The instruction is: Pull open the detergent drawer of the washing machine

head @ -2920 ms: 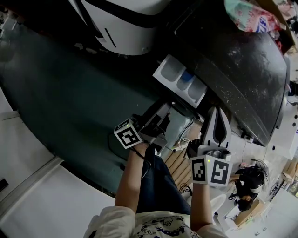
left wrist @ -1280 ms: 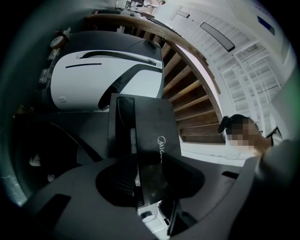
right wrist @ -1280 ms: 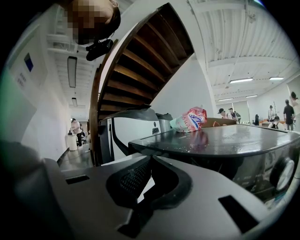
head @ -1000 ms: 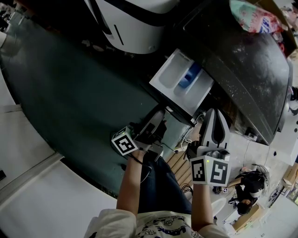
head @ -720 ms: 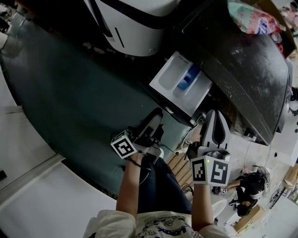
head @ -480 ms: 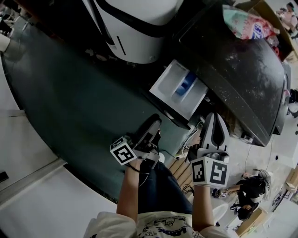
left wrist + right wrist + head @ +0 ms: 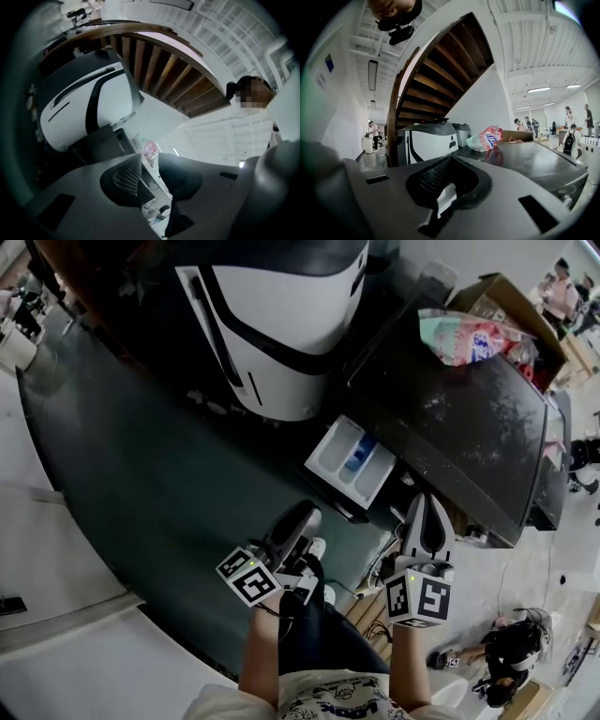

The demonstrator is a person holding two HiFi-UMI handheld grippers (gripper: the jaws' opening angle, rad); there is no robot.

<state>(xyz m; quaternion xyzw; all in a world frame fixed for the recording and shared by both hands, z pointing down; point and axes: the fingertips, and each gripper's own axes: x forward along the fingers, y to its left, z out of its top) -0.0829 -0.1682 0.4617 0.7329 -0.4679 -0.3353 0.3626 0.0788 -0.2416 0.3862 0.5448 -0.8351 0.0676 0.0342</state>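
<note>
- Vs earlier: both claws drawn back from detergent drawer point(image 7: 352, 460); drawer stays pulled out of washing machine point(image 7: 469, 437).
- L claw point(image 7: 302, 515): jaws just been closing, narrow gap left, nothing btwn.
- R claw point(image 7: 422, 502): pressed together, empty.
- Drawer ahead of both claw tips, touching neither.

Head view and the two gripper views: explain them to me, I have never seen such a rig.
No robot here: a person holds a two-jaw gripper in each hand. The head view looks down from a camera on the person's head; the other two cameras ride on the grippers, looking along their jaws. The left gripper is open and empty, its jaws having just been closing; the right gripper is shut and empty. The washing machine has its detergent drawer pulled open. A printed bag lies on top.
</note>
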